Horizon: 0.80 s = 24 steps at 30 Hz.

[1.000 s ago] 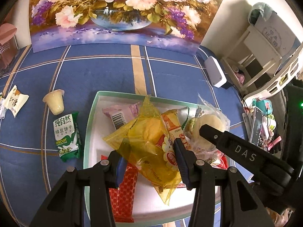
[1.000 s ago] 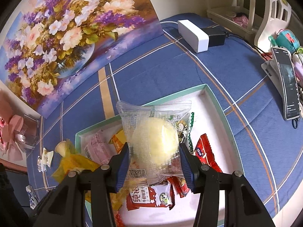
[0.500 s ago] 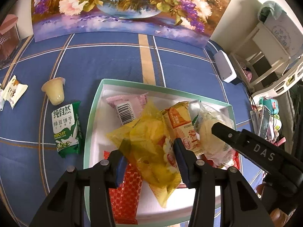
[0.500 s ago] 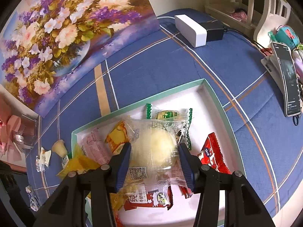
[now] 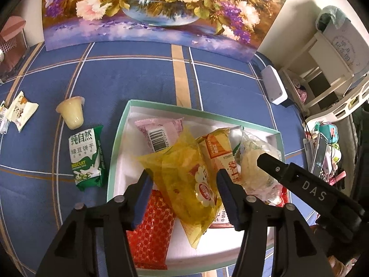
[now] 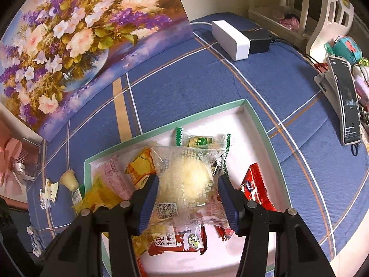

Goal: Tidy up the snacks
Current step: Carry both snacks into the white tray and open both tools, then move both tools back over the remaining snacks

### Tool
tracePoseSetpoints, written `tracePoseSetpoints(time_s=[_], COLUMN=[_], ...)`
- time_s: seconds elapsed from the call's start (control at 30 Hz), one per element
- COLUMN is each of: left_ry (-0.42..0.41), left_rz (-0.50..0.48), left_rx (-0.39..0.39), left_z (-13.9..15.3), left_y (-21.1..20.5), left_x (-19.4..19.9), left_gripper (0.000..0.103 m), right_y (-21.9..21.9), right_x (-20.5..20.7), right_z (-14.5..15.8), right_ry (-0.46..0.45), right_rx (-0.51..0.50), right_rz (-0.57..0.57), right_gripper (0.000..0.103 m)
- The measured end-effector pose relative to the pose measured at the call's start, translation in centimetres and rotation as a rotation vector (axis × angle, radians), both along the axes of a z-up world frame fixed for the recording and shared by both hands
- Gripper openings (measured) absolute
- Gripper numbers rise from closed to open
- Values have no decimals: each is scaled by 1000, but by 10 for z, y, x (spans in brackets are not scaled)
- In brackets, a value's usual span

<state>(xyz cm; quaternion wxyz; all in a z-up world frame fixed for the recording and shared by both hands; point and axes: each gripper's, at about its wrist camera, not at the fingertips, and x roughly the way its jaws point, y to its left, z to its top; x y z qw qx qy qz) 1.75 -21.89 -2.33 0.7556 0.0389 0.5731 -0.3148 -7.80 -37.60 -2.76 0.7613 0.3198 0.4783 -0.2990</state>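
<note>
Crowding the tray (image 5: 120,138), snack packets (image 5: 159,131) surround both tools.

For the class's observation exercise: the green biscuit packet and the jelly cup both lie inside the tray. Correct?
No. The left wrist view shows the green biscuit packet and the jelly cup lying on the blue cloth, left of the tray.

The green and white biscuit packet (image 5: 85,158) on the blue cloth reads "纯自然", "绿豆饼干" and "BISCUIT". White letters "DAS" stand on the black finger of the right gripper (image 5: 314,190). The red packet (image 6: 254,190) in the tray shows "nice". The pink packet (image 5: 159,130) carries a barcode, the clear bun wrapper (image 6: 184,184) a QR code.
</note>
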Motion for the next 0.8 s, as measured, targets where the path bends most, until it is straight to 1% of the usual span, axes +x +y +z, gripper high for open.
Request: tracePoseSetpoints(time_s=[0.07,0.2,0.23,0.27,0.3,0.33,0.5,0.73,0.77,0.8], left_ry=[-4,-11,-13,-15,-17,-20,-20,-25,-24,-23], left_rz=[3,17,23,30,36,45,96,213,230,252], left_rx=[-5,-24,-30,-34,-37,-39,-38,2,7,10], left_z=[4,13,15,17,18,19,19,8,7,6], left_y=[2,6,7,9,11,13,24,48,51,56], left_x=[1,3,4,5,6,7,15,32,34,37], left_gripper=[59,59,60,61,62,64,64,66,66,66], right_y=[1,3,3,4,5,5,7,11,13,14], right_x=[0,1,1,1,2,2,3,7,8,9], right_z=[3,9,10,11,12,12,13,12,12,11], right_ry=[-1,3,3,4,5,5,13,30,33,34], right_rx=[-7,-23,-26,-29,-33,-36,-46,-62,-63,-65], right_rz=[3,14,17,19,22,24,30,46,50,55], right_gripper=[62,64,66,72,74,74,77,77,81,89])
